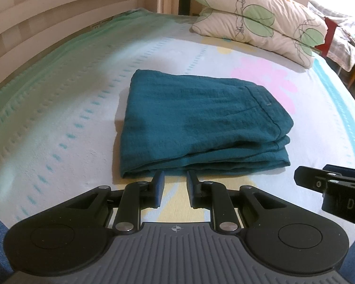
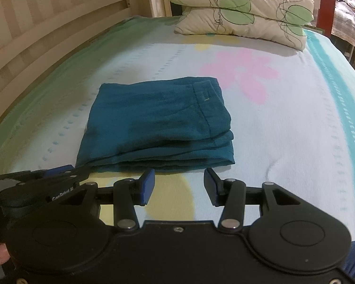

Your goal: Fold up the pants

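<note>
Teal pants (image 1: 201,120) lie folded into a compact, layered rectangle on the bed sheet (image 1: 59,118); they appear in the right wrist view too (image 2: 158,125). My left gripper (image 1: 175,177) hovers just short of the near folded edge, its blue-padded fingers a narrow gap apart with nothing between them. My right gripper (image 2: 178,177) stands wider open, also empty, just in front of the same edge. Each gripper shows in the other's view: the right gripper (image 1: 331,182) at the right, the left gripper (image 2: 47,172) at the left.
Two stacked pillows (image 1: 260,21) with green leaf prints lie at the far end of the bed. A slatted wooden bed rail (image 1: 47,16) runs along the left. Beyond the right edge of the bed there is cluttered furniture (image 1: 345,35).
</note>
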Available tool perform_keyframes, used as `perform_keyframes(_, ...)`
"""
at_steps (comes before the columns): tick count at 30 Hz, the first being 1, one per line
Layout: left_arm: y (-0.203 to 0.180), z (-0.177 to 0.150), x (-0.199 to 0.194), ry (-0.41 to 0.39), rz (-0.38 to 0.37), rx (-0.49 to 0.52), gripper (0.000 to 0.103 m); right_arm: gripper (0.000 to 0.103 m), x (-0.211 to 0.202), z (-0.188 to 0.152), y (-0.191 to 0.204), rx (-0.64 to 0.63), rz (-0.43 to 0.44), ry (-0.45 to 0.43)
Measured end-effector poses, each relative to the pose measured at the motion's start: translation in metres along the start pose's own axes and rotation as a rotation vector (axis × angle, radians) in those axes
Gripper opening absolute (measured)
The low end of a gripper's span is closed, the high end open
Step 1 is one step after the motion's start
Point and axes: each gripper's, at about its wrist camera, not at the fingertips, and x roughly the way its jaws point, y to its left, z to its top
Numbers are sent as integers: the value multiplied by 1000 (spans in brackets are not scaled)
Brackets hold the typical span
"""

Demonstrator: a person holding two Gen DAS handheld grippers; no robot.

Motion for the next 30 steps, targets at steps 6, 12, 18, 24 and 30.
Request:
perform_keyframes(6,-2,-2,-1,-3,3,0,20,55,3,1,-1,11,-10,3)
perform_keyframes(12,-1,-2,-1,-4,0,0,20,55,5,2,-1,18,-18,5)
perform_keyframes(18,-1,-2,-2,-7,-5,1,20,55,7,3,-2,20,-18,10)
perform_keyframes(24,0,-1,-2,-18,-10,1,20,55,8,3,-1,22,-18,10)
perform_keyframes(30,-2,-1,-1,-17,-7,5,20,55,10,3,-2,20,-14,14)
